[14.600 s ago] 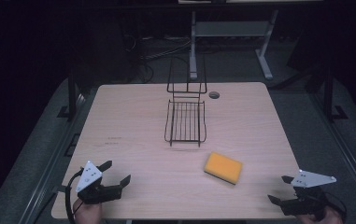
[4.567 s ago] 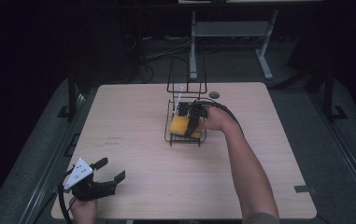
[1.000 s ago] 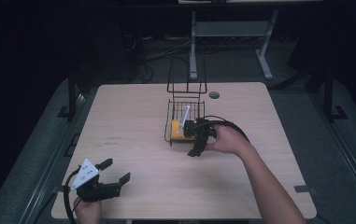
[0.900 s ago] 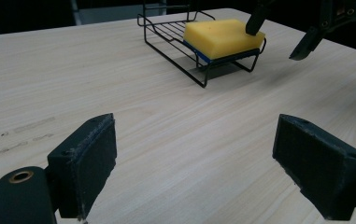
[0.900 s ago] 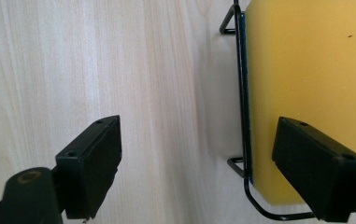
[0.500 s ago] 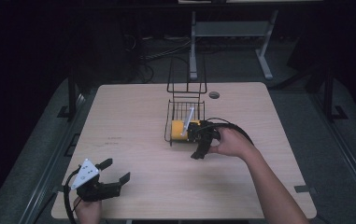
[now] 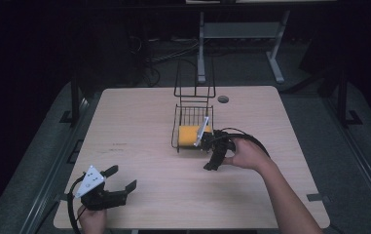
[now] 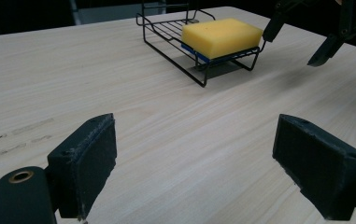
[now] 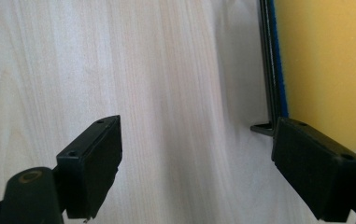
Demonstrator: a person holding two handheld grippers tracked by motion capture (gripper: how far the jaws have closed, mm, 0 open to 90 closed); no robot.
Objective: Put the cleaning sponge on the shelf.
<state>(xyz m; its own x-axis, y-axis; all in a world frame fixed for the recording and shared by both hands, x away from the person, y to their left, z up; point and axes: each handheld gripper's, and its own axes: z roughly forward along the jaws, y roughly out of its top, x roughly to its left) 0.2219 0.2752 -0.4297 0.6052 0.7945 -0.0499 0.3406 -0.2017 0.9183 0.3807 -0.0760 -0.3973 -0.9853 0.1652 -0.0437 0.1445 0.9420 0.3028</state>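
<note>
One pale wooden table (image 7: 139, 122) carried one black wire rack (image 7: 193, 119) with a tall looped back, and in that rack lay one yellow rectangular sponge (image 7: 190, 135) with a thin blue layer along its underside; two black two-jaw grippers were at work, one in each hand. The sponge sat flat on the rack's low front tray, toward the rack's near end, and in the left gripper view the sponge (image 8: 222, 36) filled most of the tray's width, resting on the wires of the rack (image 8: 175, 46) with its blue edge showing just above them. The right gripper (image 7: 213, 155) hung just beside the rack's near right corner, held in the person's right hand (image 7: 246, 155), its jaws spread wide with nothing between them. In the right gripper view its two pads pointed down at bare wood, apart from each other, while the rack's edge wire (image 9: 267, 70) and the sponge (image 9: 325, 65) lay close by the right-hand pad; whether that pad touched the wire could not be told. The left gripper (image 7: 120, 187) rested well away from the rack, near the table's front left corner, gripped by the left hand (image 7: 91, 219), a grey three-cornered plate on its top. Its jaws likewise stood wide apart and empty, over bare tabletop, facing toward the rack across the wood.
</note>
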